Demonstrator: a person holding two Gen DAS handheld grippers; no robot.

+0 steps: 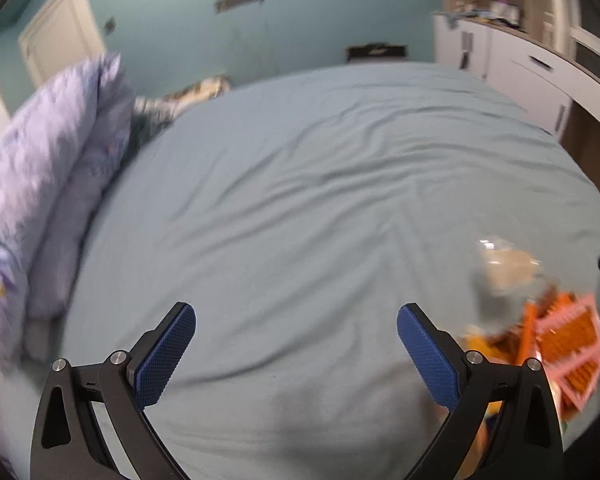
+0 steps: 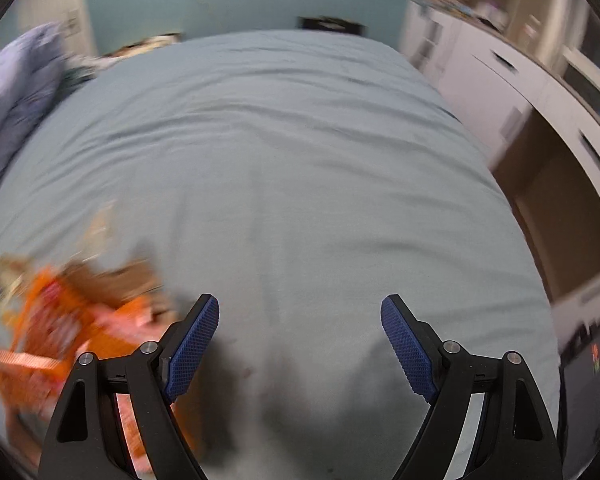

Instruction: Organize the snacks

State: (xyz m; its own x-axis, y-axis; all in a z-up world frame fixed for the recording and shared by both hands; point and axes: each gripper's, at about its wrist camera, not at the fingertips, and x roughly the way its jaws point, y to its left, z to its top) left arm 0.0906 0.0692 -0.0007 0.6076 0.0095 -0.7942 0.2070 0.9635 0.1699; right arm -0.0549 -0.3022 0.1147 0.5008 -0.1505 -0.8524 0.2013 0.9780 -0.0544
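Both grippers hung over a bed covered with a wrinkled grey-blue sheet. The left gripper had its blue-padded fingers spread wide with nothing between them; the right gripper was likewise wide open and empty. A blurred pile of orange and pink snack packets lay on the sheet between the two grippers, beside a clear bag. Lilac bedding was heaped at the bed's left edge
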